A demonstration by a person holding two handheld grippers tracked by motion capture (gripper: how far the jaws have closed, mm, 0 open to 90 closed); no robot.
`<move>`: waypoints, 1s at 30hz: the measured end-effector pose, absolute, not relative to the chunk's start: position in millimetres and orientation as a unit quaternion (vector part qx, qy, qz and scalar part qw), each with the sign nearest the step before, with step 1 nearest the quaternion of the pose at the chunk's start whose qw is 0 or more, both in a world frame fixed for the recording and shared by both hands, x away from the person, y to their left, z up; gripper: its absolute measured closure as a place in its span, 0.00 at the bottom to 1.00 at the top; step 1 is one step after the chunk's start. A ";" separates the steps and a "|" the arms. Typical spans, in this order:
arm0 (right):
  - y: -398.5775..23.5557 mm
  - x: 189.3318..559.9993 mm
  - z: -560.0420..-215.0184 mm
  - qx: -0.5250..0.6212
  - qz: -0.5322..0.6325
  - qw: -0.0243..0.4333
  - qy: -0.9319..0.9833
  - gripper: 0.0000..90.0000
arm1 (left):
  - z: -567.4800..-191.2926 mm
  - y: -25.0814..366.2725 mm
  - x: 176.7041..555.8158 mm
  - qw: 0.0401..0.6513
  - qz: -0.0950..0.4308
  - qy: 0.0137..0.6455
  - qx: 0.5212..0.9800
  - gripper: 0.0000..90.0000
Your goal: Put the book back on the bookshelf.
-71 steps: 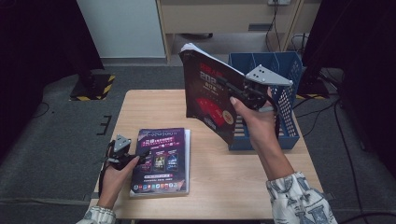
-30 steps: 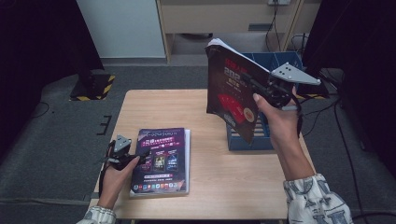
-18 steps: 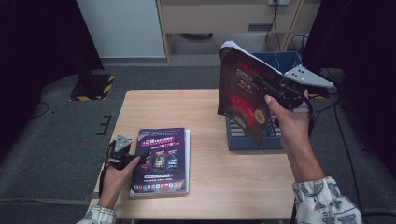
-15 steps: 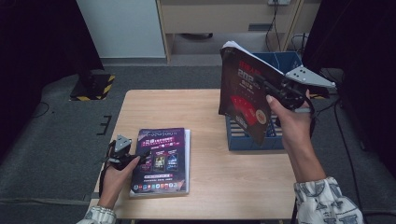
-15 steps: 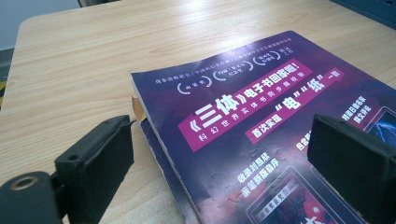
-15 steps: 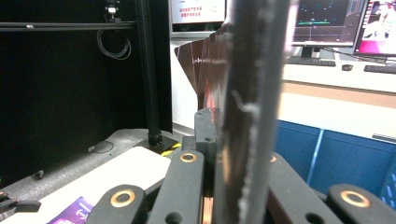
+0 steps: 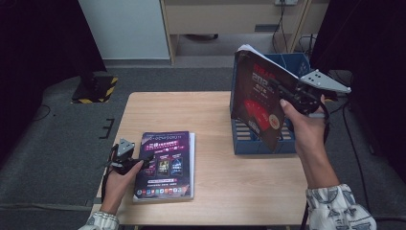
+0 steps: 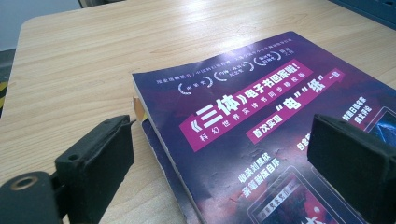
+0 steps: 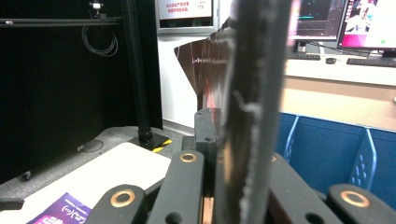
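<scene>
My right gripper (image 7: 293, 96) is shut on a dark red magazine (image 7: 256, 103) and holds it upright above the blue file rack (image 7: 261, 143) at the table's right side. In the right gripper view the magazine's edge (image 9: 254, 93) stands clamped between the jaws of the right gripper (image 9: 229, 135), with the rack (image 9: 327, 149) behind it. A purple magazine (image 7: 165, 165) lies flat at the front left. My left gripper (image 7: 136, 160) rests at its left edge. The left gripper (image 8: 224, 149) is open, one pad over the table and the other over the purple cover (image 8: 261, 102).
The wooden table (image 7: 191, 110) has bare room in the middle and at the back left. The rack's slots face up at the right edge. Dark floor, a cabinet and cables lie beyond the table. A corner of the purple magazine (image 9: 56, 212) shows low in the right gripper view.
My right hand has carried the red magazine to the right, from over the table's middle to above the blue rack. The left hand and purple magazine have stayed put.
</scene>
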State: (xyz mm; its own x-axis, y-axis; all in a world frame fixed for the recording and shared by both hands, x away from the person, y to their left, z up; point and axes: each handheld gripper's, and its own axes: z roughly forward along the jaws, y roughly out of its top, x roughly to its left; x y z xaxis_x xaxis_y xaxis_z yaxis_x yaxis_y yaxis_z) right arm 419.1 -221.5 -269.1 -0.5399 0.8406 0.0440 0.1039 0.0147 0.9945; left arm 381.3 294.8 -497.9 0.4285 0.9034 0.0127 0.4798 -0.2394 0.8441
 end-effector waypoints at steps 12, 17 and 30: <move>-234.1 419.2 -272.0 0.387 0.584 0.323 0.636 0.97 | -497.9 293.8 381.3 0.403 0.263 0.465 0.743 0.08; -228.7 430.7 -276.9 0.404 0.565 0.341 0.633 0.97 | -497.7 294.4 381.1 0.403 0.264 0.465 0.743 0.08; -204.4 465.7 -283.7 0.437 0.549 0.363 0.614 0.97 | -497.8 293.8 380.8 0.405 0.263 0.465 0.742 0.08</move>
